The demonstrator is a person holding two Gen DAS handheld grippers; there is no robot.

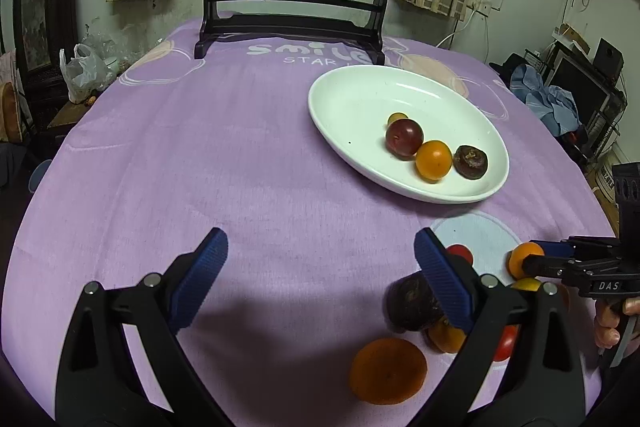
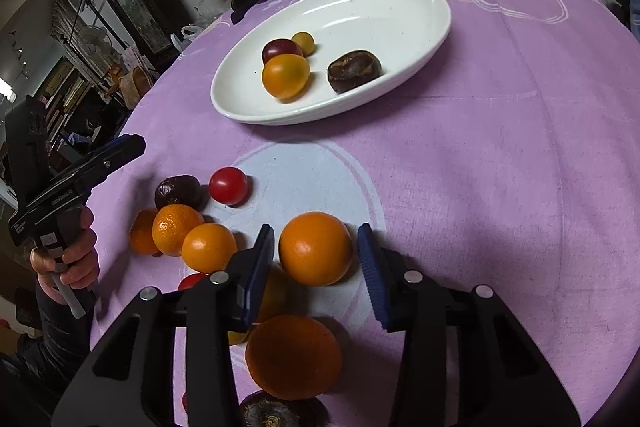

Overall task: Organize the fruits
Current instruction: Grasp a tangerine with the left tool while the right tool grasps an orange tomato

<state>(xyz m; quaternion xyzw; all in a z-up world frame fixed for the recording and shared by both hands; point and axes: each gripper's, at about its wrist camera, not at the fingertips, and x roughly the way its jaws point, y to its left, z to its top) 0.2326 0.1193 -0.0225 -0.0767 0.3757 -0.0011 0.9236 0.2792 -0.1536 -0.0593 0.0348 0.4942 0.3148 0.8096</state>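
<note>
**Lining up on the next orange**

My right hand-held gripper [image 2: 316, 279] is spread, its blue pads on either side of an orange [image 2: 315, 248] without touching it yet, so I judge the squeeze is the next move. That orange sits in the loose pile on the pale circle of the purple cloth, toward the near edge of the counter [image 2: 500, 167], with more oranges, a cherry tomato [image 2: 228, 185] and a dark chestnut [image 2: 178, 190] crowded to its left. The white dish [image 2: 400, 83] lies toward the far edge and already holds four small fruits, so it looks like the collecting place. My left hand-held gripper [image 1: 320, 267] hangs spread and empty beside the pile, kept clear to give the right one room
</note>
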